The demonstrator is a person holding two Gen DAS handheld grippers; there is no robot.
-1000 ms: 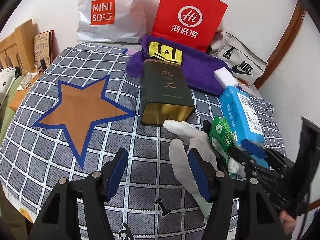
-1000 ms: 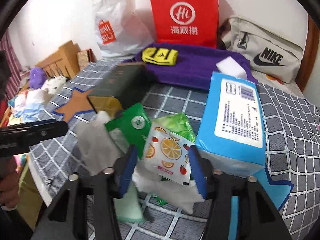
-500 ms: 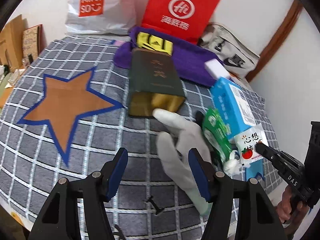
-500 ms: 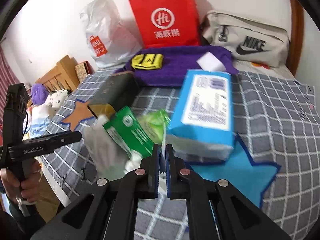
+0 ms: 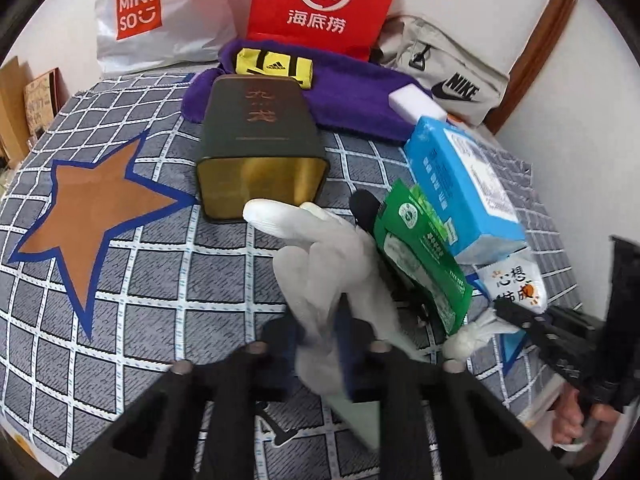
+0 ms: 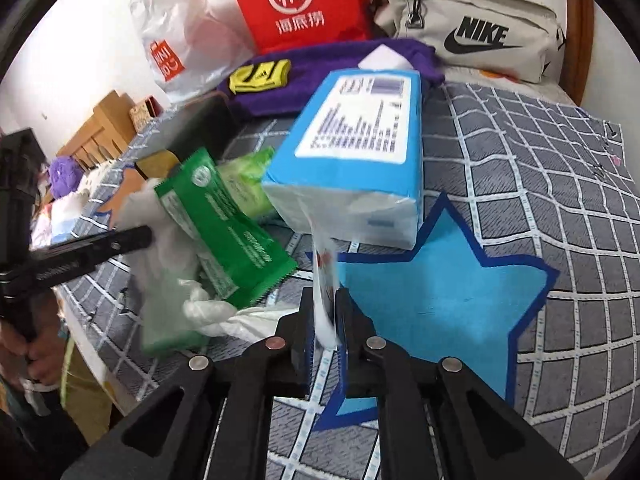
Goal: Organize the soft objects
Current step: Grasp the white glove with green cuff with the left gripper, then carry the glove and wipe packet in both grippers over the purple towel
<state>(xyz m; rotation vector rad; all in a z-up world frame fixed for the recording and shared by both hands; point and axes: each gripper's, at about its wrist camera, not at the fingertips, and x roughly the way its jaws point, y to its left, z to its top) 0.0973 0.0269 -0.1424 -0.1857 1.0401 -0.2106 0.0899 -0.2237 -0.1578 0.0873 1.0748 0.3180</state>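
My left gripper point(image 5: 320, 344) is shut on a white glove point(image 5: 320, 248) that lies in front of a dark green tin point(image 5: 260, 136). My right gripper point(image 6: 324, 320) is shut on a small white wipe sachet point(image 6: 323, 280) with fruit print, held edge-on; the sachet also shows in the left wrist view point(image 5: 516, 284). A green packet point(image 6: 224, 232) leans beside a blue tissue pack point(image 6: 360, 152). A crumpled clear plastic glove point(image 6: 212, 312) lies under the green packet.
A purple towel point(image 5: 352, 96) at the back carries a yellow Adidas item point(image 5: 276, 66) and a white sponge point(image 5: 416, 106). Behind stand a red paper bag point(image 5: 320, 4), a Miniso bag point(image 5: 152, 12) and a Nike pouch point(image 6: 472, 28). The checked cloth bears an orange star point(image 5: 96, 216) and a blue star point(image 6: 440, 304).
My left gripper closed on the white glove. My right gripper closed on the fruit-print sachet, lifted it off the pile and drew back to the right.
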